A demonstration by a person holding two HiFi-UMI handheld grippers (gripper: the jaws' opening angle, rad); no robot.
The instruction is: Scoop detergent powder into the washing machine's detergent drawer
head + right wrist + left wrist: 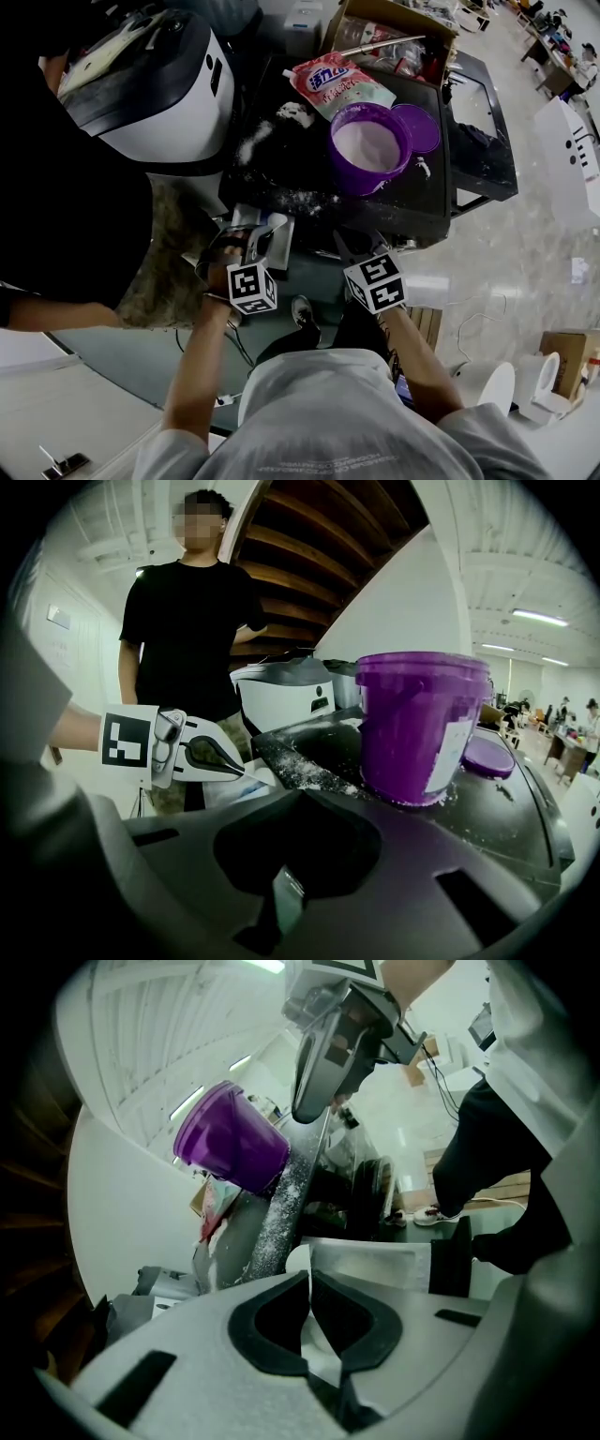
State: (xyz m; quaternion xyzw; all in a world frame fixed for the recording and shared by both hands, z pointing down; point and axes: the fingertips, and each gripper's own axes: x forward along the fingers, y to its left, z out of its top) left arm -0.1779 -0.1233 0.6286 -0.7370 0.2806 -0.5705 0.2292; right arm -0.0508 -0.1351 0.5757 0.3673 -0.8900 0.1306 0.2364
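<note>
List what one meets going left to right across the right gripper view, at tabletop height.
left gripper → white appliance → purple bucket → purple lid. The person standing behind overlaps the left gripper, so is left out.

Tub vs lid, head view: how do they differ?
The tub stands upright and open, white powder inside; the lid lies flat beside it, off the tub. The tub is tall-walled; the lid is a shallow disc. Both are purple and rest on the dark top.

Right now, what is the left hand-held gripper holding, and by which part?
The left hand-held gripper is shut on what looks like the white detergent drawer, pinching its thin near edge.
</note>
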